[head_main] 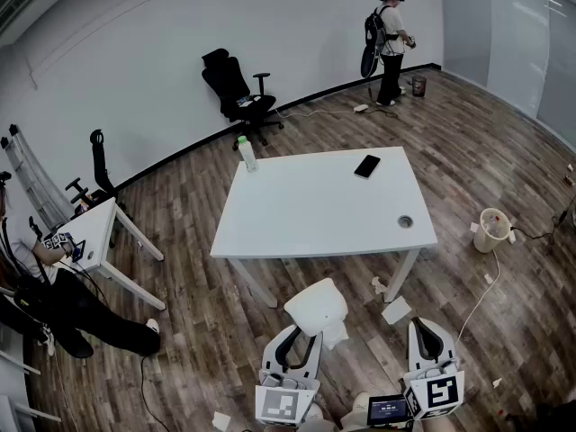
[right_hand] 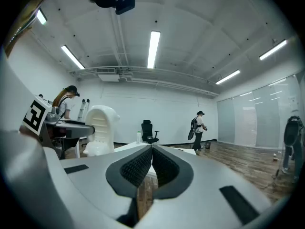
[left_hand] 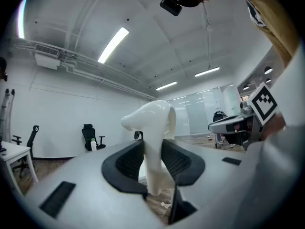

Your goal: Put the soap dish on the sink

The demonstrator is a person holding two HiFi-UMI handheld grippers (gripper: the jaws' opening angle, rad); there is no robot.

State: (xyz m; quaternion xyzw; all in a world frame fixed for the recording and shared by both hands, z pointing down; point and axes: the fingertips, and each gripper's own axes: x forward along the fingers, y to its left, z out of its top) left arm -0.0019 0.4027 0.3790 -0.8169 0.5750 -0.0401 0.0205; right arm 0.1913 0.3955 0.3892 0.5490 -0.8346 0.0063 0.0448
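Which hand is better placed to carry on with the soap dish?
Left. The left gripper clamps the white soap dish between its fingers, short of the table. The right gripper is shut and empty. No sink shows in any view.

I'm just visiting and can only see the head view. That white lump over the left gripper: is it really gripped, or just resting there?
Observer: Gripped. In the left gripper view, the left gripper has both pads pressed on the white soap dish, which sticks up above them.
Operator: And the other one, is it carrying anything?
Observer: No. The right gripper view shows the right gripper with its jaws together and nothing between them.
Operator: What does the dish look like from the side?
Observer: In the right gripper view, its face is ribbed with crosswise ridges.
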